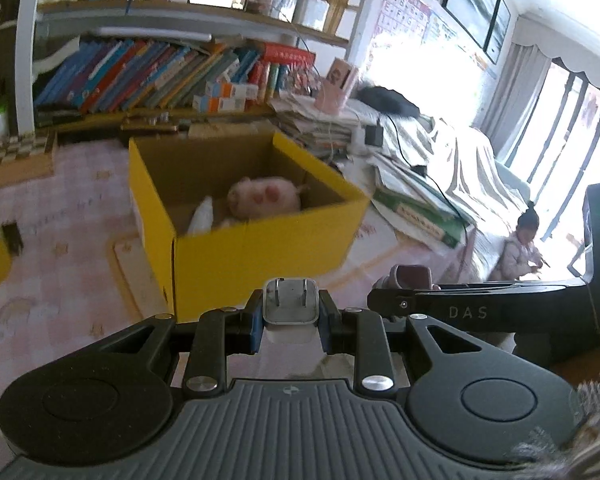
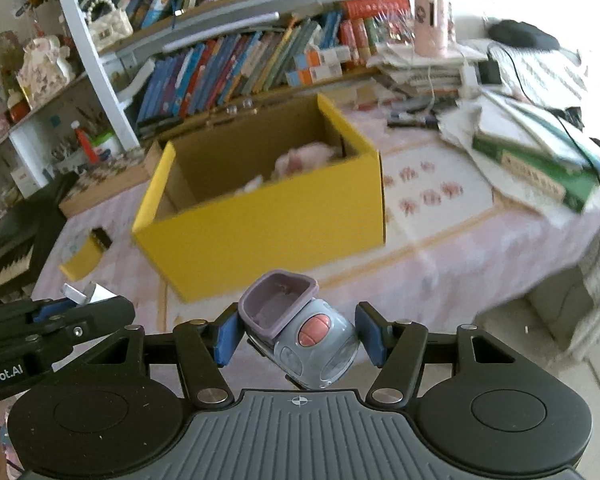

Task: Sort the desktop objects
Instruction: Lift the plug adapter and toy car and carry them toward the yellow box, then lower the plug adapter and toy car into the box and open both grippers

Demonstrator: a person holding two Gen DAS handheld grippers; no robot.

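I held a white charger plug [image 1: 290, 312] clamped in the left gripper [image 1: 290, 322] and a grey toy [image 2: 304, 340] gripped in the right gripper [image 2: 296, 338]. The yellow box [image 2: 268, 224] ahead already contained a pink plush [image 1: 264, 198]; both held items remained undeposited.

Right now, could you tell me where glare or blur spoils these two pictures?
Left wrist view: the window side is blown out white; the yellow box and the soft toy inside are motion-smeared, while the white charger stays sharp. Right wrist view: glare washes the top right; the tablecloth is blurred, the grey toy car crisp.
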